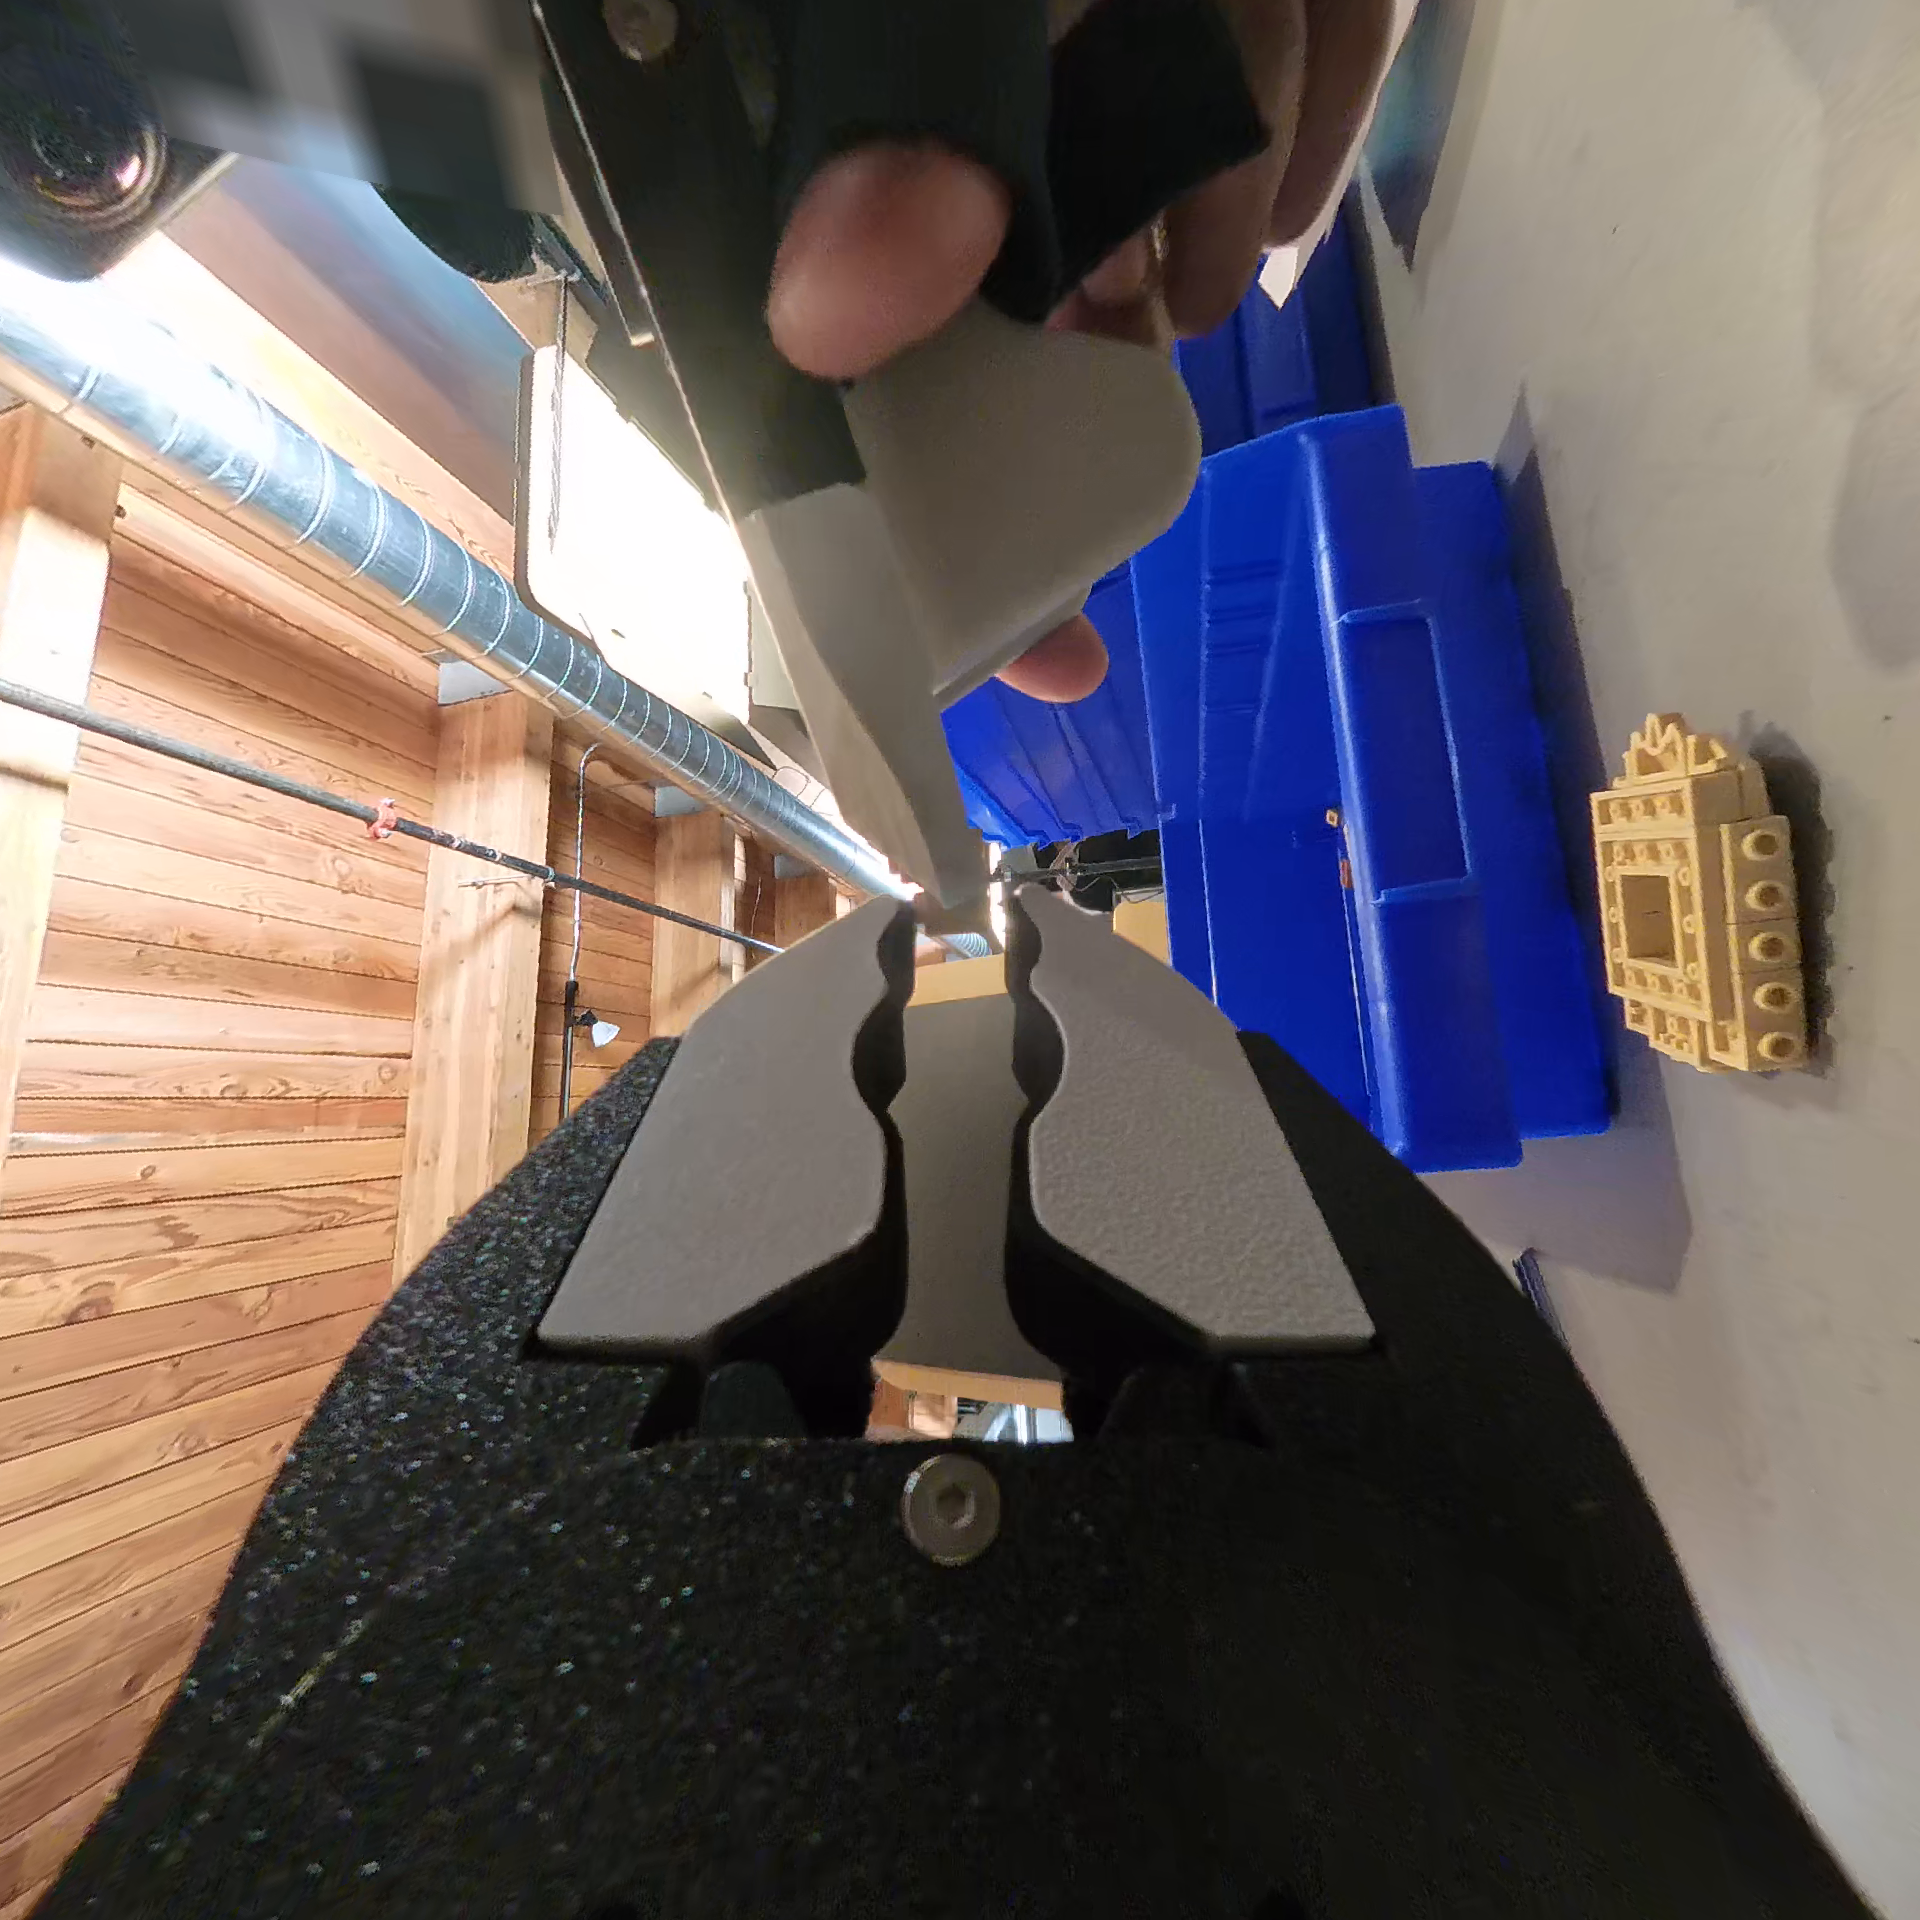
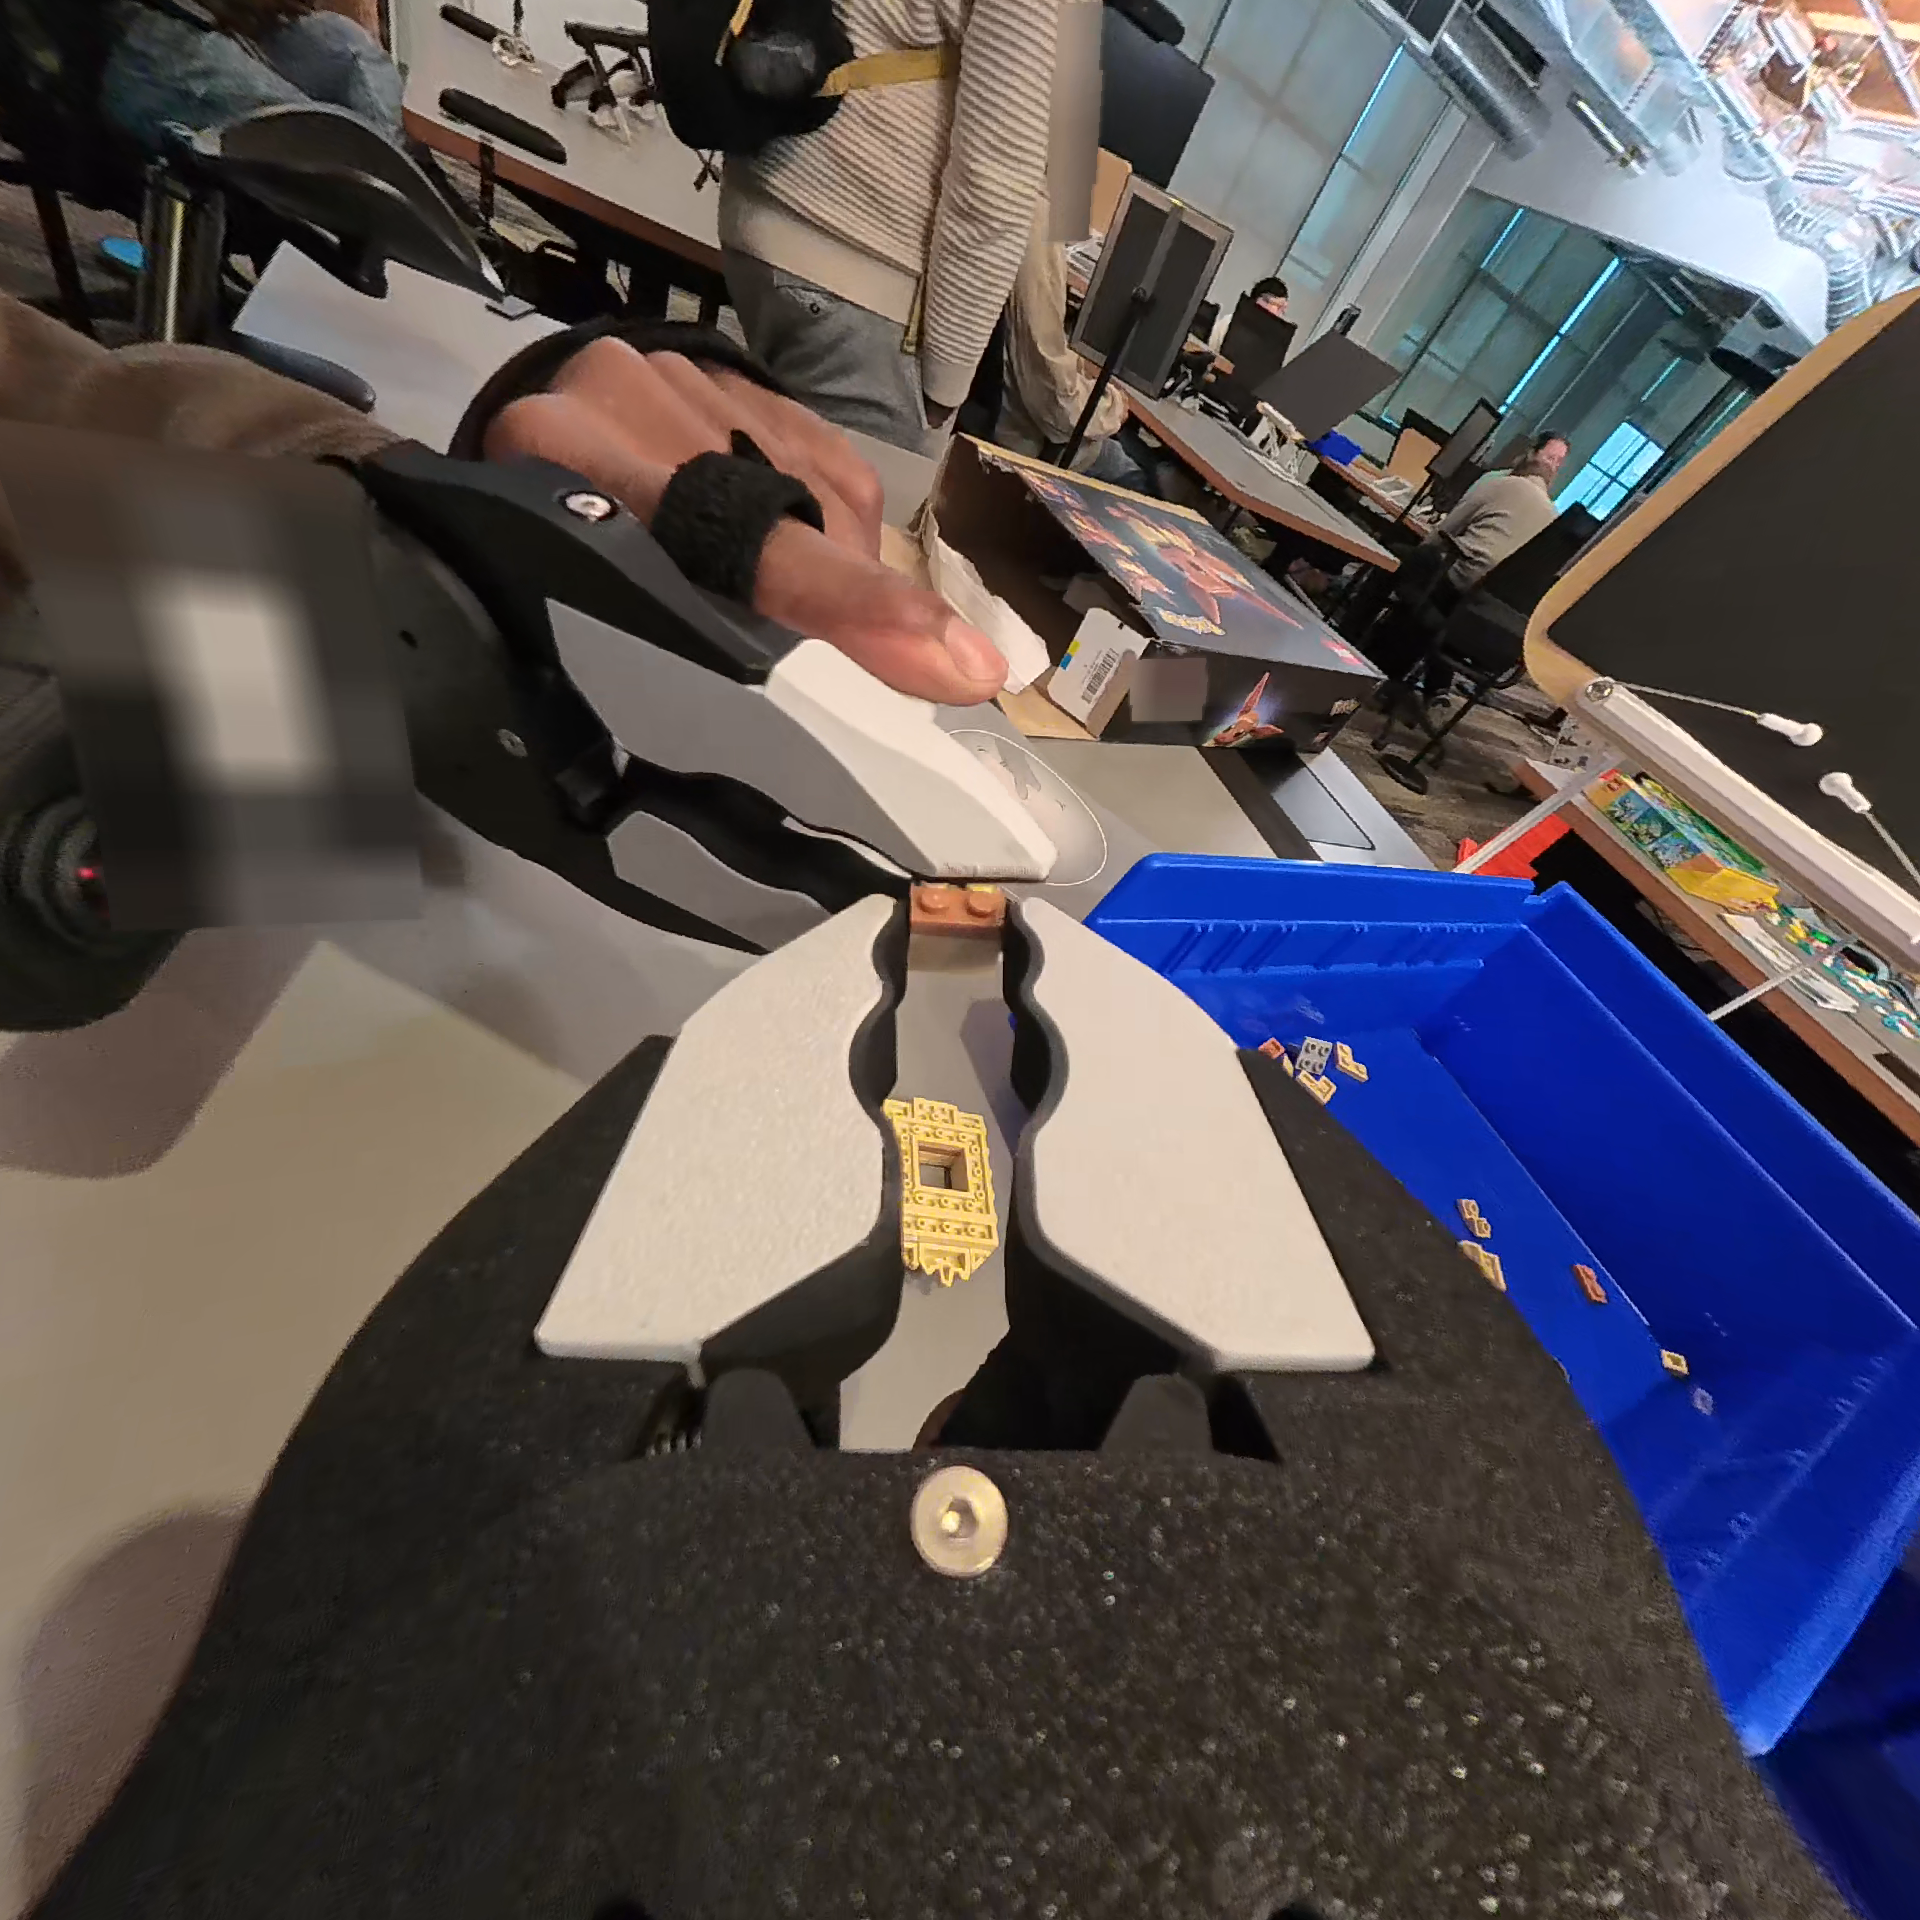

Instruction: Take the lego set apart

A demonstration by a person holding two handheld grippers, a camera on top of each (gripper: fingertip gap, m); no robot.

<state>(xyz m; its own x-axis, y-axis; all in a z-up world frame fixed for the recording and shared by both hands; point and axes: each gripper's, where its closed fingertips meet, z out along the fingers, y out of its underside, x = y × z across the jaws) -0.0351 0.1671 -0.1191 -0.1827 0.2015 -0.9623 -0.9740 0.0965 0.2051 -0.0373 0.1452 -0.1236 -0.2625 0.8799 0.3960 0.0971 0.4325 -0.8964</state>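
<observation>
One brown brick [image 2: 958, 914], two grippers

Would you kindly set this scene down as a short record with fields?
right gripper: pads pressed on a small brown brick
left gripper: fingers apart, tips meeting the right gripper's tip
under the grippers: tan brick assembly lying on the grey table
beside it: blue bin holding a few loose bricks
</observation>
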